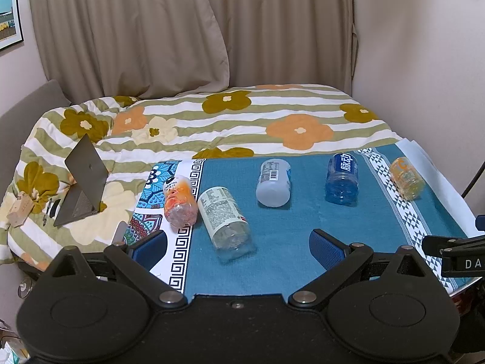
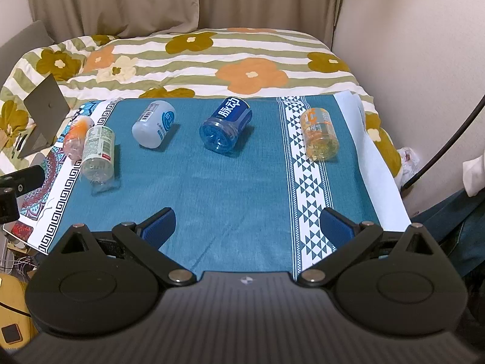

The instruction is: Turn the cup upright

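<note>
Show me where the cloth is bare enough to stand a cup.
Bare: the teal cloth between the right claw and the row of cups, below the blue cup and white cup. Crowded: the left end, where the orange-pink cup and clear cup touch.

"脉动" on blue cup (image 2: 225, 129); "DA" on clamp (image 1: 460, 262)

1. The left wrist view looks out over the left gripper (image 1: 238, 242), down at the blue cloth (image 1: 303, 242), close.
2. The right wrist view looks out over the right gripper (image 2: 247, 224), the same way.
3. Both views share the cloth, the bed (image 1: 242, 121) and the curtain (image 1: 151, 30) beyond.
</note>
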The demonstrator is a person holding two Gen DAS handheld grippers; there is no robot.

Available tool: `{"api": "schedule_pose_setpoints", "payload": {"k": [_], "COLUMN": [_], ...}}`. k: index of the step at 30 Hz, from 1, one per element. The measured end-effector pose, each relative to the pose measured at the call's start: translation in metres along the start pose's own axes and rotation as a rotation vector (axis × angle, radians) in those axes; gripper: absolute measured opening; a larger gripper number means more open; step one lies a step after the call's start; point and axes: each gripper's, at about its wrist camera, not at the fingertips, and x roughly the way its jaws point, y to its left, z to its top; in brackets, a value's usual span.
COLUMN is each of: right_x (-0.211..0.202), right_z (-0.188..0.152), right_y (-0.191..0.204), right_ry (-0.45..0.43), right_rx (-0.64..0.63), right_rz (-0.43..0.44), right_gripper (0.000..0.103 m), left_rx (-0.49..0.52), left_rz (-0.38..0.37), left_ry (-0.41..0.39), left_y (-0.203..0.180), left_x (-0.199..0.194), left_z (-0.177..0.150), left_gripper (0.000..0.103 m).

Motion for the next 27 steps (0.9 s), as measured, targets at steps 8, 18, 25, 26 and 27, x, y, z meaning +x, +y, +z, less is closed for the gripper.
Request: {"api": "schedule_pose_setpoints", "payload": {"k": [8, 18, 25, 26, 27], "right_x": [0.0008, 0.001, 0.0003, 0.0003, 0.0005], "right_z": [0.0007, 0.0009, 0.0007, 0.0007, 0.0007], "right_y": [-0.0001, 0.0005, 0.0001, 0.0001, 0.0001], "right_ry": [0.002, 0.001, 0.002, 0.002, 0.003], "right_rx": [0.002, 0.0, 0.001, 0.001, 0.001], "right_rz": [0.001, -0.001, 0.0, 0.0, 0.001], "right_gripper": [0.103, 0.103, 0.103, 0.103, 0.103], "left_rx": [-0.002, -0.002, -0.003, -0.002, -0.003], "left_rz": [-0.001, -0.002, -0.002, -0.001, -0.001], "left_ry": [0.001, 0.002, 0.0, 0.0, 0.001], "left_y": [0.001, 0.0013, 0.0021, 0.0023, 0.0028], "left_x": [0.0017, 0.0016, 0.0021, 0.0027, 0.0027], "left_z": [0.0003, 0.0007, 0.0006, 0.0006, 0.0005], "left_gripper": [0.102, 0.102, 0.102, 0.102, 0.102]}}
